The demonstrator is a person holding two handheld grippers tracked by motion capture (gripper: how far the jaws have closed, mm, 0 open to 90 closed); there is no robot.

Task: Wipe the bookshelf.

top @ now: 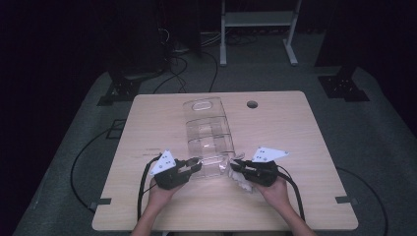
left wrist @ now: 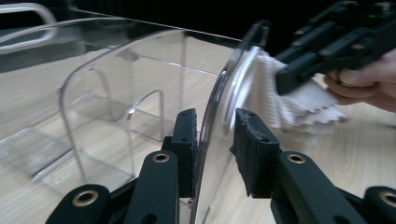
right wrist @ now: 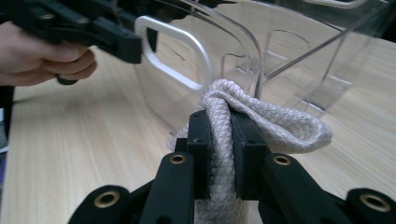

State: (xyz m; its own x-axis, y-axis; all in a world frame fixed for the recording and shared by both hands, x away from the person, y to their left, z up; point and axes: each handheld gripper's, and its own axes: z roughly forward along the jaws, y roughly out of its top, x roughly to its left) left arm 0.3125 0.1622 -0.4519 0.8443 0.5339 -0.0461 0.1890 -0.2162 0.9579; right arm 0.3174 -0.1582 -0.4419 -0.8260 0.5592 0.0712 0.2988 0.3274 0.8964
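Observation:
A clear acrylic container [top: 209, 132] with inner dividers lies lengthwise on the wooden table [top: 305, 147], its handle end towards me. My left gripper [top: 196, 163] meets that near end from the left. In the left gripper view its jaws [left wrist: 214, 135] stand on either side of the clear end panel [left wrist: 210, 121], with a gap beside the right pad [left wrist: 254, 149]. My right gripper [top: 235, 164] is shut on a bunched white cloth [right wrist: 280, 126], which it holds against the same panel next to the oval handle cutout [right wrist: 175, 51]. The cloth [left wrist: 285, 102] and the right gripper [left wrist: 289, 77] are seen behind the panel.
A round cable hole [top: 252, 104] sits near the table's far edge. Bare tabletop lies to both sides of the container and in front of my hands. On the floor beyond are cables [top: 182, 69], black stand bases [top: 344, 86] and a white frame [top: 258, 19].

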